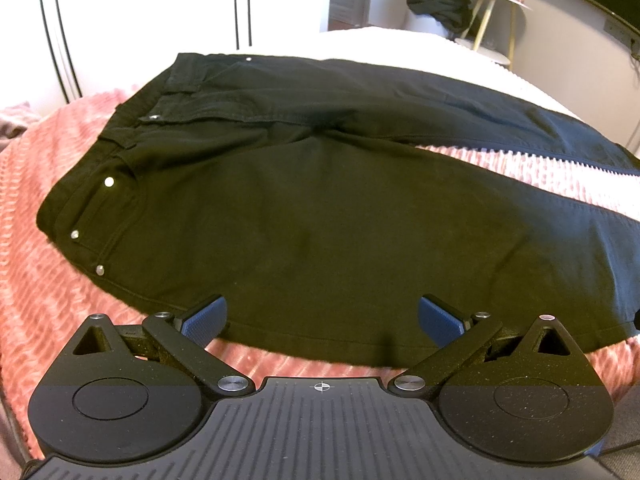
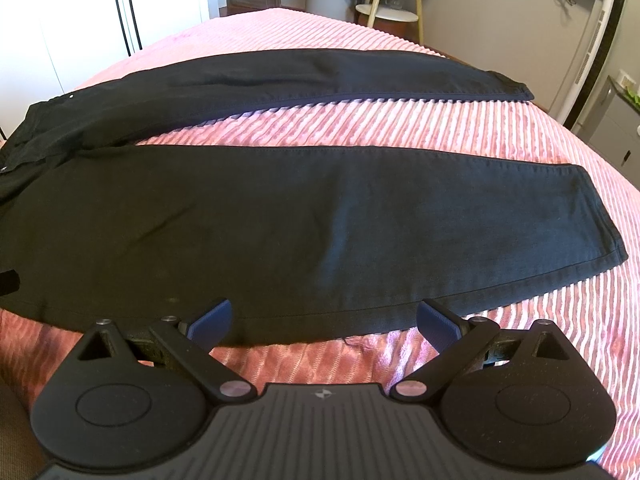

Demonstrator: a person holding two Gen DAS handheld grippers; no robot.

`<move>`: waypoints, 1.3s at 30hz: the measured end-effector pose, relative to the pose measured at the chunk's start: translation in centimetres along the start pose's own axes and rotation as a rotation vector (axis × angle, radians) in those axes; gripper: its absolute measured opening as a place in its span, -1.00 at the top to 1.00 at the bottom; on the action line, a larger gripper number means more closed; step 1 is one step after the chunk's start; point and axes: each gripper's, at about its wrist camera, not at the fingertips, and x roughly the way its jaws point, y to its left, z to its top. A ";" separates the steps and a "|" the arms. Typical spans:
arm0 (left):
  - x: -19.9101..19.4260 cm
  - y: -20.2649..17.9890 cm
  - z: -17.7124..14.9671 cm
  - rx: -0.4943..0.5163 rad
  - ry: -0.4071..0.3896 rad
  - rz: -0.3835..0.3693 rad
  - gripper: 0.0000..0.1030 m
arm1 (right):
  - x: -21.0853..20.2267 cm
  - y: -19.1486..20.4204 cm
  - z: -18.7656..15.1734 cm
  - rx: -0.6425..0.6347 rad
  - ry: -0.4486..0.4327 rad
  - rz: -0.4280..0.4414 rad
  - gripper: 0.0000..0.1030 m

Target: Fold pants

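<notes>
Black pants point(image 1: 304, 216) lie flat and spread out on a pink ribbed bedspread point(image 1: 60, 304), waistband to the left, the two legs running right with a gap between them. My left gripper point(image 1: 322, 316) is open and empty, just above the near edge of the near leg by the hip. In the right wrist view the same pants point(image 2: 304, 224) show both legs full length, hems at the right. My right gripper point(image 2: 324, 316) is open and empty over the near edge of the near leg, around the knee.
The bedspread point(image 2: 480, 128) covers a bed whose far edge curves behind the pants. A small round side table with gold legs point(image 1: 490, 20) and a dark heap of clothing point(image 1: 440, 4) stand beyond the bed. White wardrobe doors point(image 2: 80, 20) are at the far left.
</notes>
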 end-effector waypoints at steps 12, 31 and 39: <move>0.0 -0.1 -0.1 0.000 0.001 -0.001 -1.00 | 0.1 -0.1 -0.1 0.001 0.000 0.003 -0.92; 0.0 -0.2 -0.1 0.009 0.008 0.004 -1.00 | 0.1 -0.7 -0.1 0.016 -0.001 0.031 -0.92; 0.0 -0.2 -0.2 0.010 0.009 0.005 -1.00 | 0.3 -1.0 0.0 0.029 0.006 0.051 -0.92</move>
